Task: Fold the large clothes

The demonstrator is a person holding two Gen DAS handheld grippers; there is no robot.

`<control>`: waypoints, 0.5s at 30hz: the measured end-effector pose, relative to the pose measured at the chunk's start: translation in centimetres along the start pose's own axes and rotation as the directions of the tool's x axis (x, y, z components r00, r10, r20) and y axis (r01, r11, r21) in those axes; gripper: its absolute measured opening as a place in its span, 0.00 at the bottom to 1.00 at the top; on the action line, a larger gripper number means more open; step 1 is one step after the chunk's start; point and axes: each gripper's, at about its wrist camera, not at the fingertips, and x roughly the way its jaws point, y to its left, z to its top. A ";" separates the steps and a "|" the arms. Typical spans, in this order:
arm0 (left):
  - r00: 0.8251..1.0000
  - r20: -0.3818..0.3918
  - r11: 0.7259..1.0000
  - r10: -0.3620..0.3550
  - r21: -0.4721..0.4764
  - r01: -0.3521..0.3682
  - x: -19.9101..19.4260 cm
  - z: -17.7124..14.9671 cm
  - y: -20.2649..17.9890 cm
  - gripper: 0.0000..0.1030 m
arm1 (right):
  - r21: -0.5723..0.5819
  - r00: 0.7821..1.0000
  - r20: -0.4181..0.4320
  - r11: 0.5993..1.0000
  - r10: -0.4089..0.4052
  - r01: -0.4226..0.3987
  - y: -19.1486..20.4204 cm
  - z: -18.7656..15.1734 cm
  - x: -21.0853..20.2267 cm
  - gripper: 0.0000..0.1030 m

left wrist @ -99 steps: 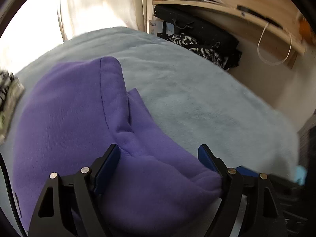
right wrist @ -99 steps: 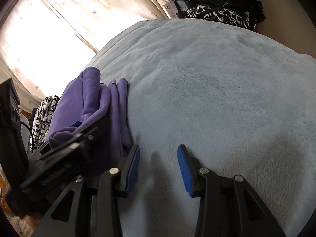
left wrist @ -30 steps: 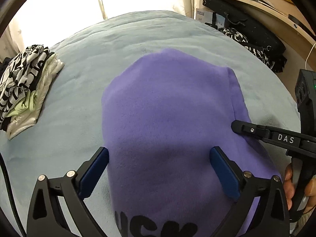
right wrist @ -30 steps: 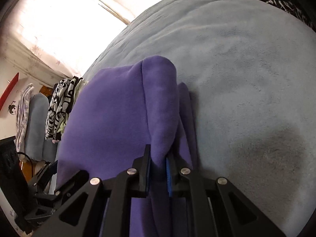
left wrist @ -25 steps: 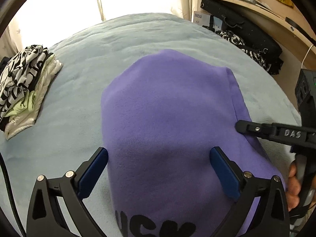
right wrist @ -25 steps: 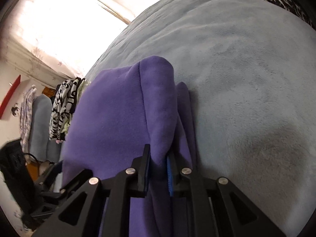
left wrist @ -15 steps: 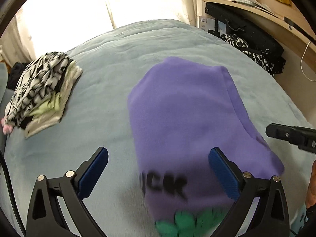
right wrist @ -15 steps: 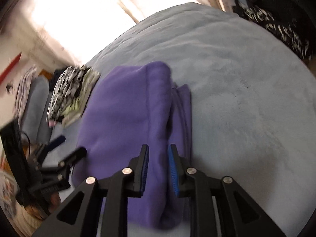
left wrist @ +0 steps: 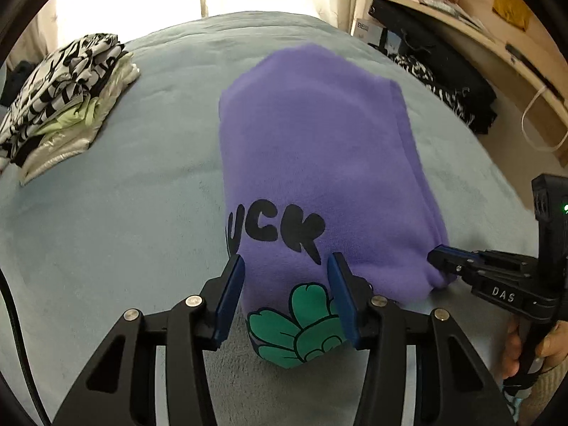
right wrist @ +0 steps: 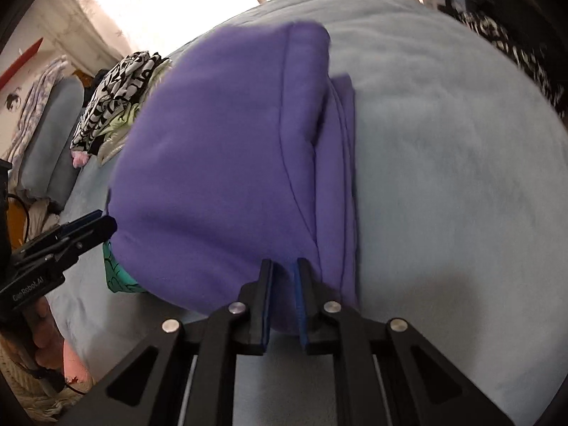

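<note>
two grippers sit at the near edge of a folded purple sweatshirt lying on the pale blue bed. the left gripper has its jaws partly apart, straddling the near flap with the green print, not visibly pinching it. the right gripper has its jaws nearly together around the thick folded edge at 6 o'clock in its view; whether they truly pinch the cloth i cannot tell for sure. from the left camera the right gripper's tip touches the sweatshirt's corner at 4 o'clock. a pile of black-and-white clothes lies well apart at 10 o'clock.

the risk i see: the green-printed flap pokes out under the fold, so a lift that catches only the top layers could let the bundle slide open. fleece that bulky could also slip from a shallow bite.
</note>
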 end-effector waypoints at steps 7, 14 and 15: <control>0.999 0.030 1.000 0.017 0.008 -0.017 0.0 -0.3 0.1 0.47 | 0.036 0.999 0.038 0.999 0.009 -0.010 -0.5 -0.8 0.5 0.09; 0.996 0.077 0.995 0.043 0.088 -0.049 -2.3 2.5 -0.6 0.48 | 0.027 1.000 -0.008 0.999 -0.018 0.018 0.8 1.7 -1.5 0.12; 0.995 0.085 0.994 0.045 0.091 -0.053 -2.6 3.2 -0.6 0.48 | 0.013 1.000 0.004 1.000 -0.024 0.023 1.2 2.1 -1.9 0.12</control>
